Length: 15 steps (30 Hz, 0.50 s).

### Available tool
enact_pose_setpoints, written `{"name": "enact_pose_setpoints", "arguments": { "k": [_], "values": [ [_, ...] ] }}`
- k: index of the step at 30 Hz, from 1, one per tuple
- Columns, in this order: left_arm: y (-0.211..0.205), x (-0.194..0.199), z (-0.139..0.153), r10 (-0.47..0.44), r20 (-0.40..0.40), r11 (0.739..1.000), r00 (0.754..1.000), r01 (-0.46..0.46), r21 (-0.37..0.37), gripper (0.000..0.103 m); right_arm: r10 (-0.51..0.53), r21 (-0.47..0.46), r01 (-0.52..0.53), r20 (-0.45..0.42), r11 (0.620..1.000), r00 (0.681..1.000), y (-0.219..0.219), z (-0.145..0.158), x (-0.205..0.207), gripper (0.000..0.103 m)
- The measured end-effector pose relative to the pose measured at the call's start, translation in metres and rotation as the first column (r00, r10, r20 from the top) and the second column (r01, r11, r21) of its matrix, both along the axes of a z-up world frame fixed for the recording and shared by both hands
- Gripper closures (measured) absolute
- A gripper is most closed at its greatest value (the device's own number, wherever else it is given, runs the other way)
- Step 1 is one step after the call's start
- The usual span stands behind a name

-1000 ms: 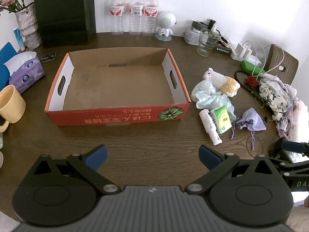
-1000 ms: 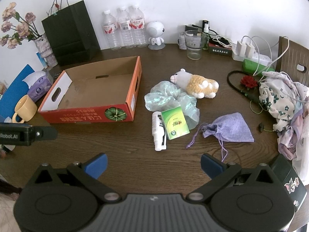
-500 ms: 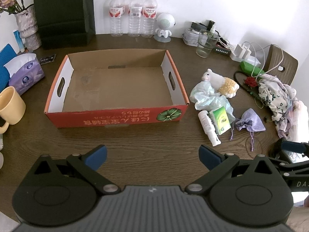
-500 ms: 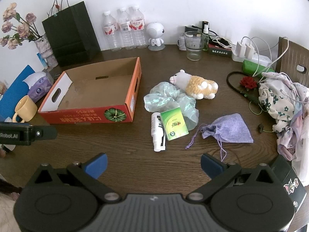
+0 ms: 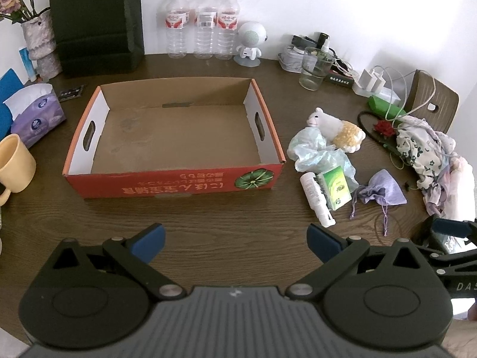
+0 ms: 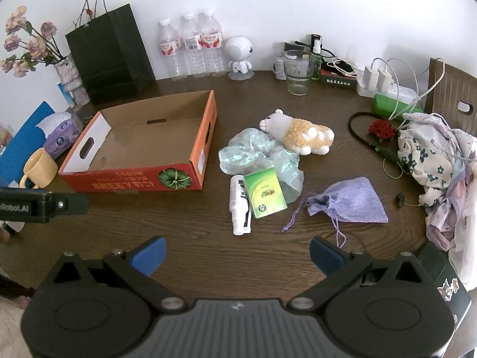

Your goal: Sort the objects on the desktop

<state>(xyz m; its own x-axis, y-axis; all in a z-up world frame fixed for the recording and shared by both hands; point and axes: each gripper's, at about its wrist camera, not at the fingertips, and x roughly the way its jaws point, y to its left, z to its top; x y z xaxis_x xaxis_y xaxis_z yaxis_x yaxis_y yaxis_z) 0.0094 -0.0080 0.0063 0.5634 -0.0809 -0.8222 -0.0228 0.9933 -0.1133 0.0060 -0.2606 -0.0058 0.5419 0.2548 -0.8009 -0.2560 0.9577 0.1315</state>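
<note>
While jaws wide, bare table [image 6: 208, 253] before cardboard box [image 5: 167, 179].

Both fisheye views are bright and evenly lit with soft daylight, shadows faint under the cardboard box [image 5: 173, 179], the white wall [image 6: 298, 6] nearly washed out, edges strongly curved with dark corners, and focus sharp throughout.

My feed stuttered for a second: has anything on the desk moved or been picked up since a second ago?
Nothing has been picked up or moved. Both views shifted slightly, so the hand-held grippers drifted a little. The left gripper and right gripper stay open and empty; the cardboard box is still empty, and the green box and white bottle lie untouched.
</note>
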Motion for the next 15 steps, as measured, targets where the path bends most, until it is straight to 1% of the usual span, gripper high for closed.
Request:
{"name": "enact_pose_setpoints", "arguments": {
  "k": [11, 15],
  "values": [
    [-0.018, 0.011, -0.005, -0.012, 0.010, 1.000, 1.000, 0.012, 0.004, 0.000, 0.010, 0.007, -0.010, 0.010, 1.000, 1.000, -0.013, -0.005, 0.009, 0.000],
    [-0.033, 0.022, -0.008, -0.055, 0.025, 0.998, 0.998, 0.054, 0.018, 0.000, 0.014, 0.009, -0.015, 0.022, 1.000, 1.000, -0.024, -0.013, 0.019, 0.000]
  ]
}}
